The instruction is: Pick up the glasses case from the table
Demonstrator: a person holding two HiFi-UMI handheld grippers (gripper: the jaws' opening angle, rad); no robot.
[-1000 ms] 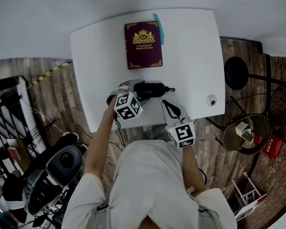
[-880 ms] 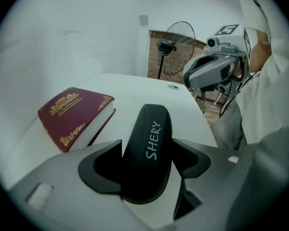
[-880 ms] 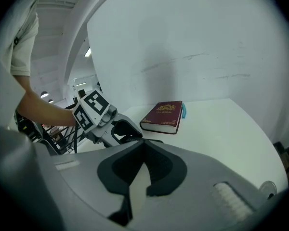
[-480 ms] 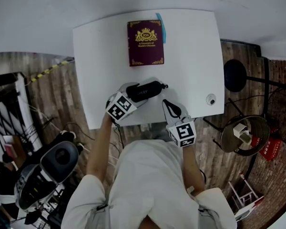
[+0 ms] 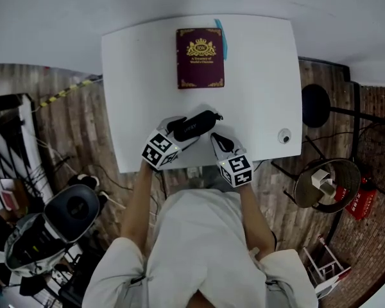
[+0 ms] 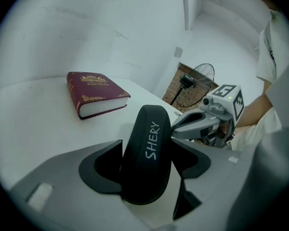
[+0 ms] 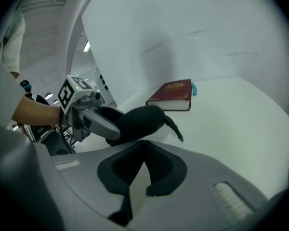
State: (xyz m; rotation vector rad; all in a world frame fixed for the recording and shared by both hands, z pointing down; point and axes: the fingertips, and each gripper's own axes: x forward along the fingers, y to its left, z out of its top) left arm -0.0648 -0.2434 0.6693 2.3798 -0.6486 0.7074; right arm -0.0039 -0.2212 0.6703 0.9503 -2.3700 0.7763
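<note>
The black glasses case (image 5: pixel 196 124) with white lettering is clamped between the jaws of my left gripper (image 5: pixel 178 135), tilted and lifted a little off the white table (image 5: pixel 135 76). In the left gripper view the case (image 6: pixel 147 153) fills the gap of the left gripper (image 6: pixel 148 161), and both pads press on its sides. My right gripper (image 5: pixel 217 140) hovers just right of the case, its fingertips touching and nothing between them. The right gripper view shows its shut tips (image 7: pixel 144 143) below the case (image 7: pixel 137 121), whose short cord (image 7: pixel 175 127) hangs off the end.
A maroon book (image 5: pixel 200 58) lies at the table's far side, with a blue strip (image 5: pixel 221 37) along its right edge. A small round object (image 5: pixel 283 135) sits near the right front corner. A fan (image 5: pixel 317 98) stands on the floor at the right, and gear clutters the floor (image 5: pixel 45 236) at the left.
The left gripper has rolled, and the case in it has gone from lying level to tilted. The right gripper has come down and in toward the case.
</note>
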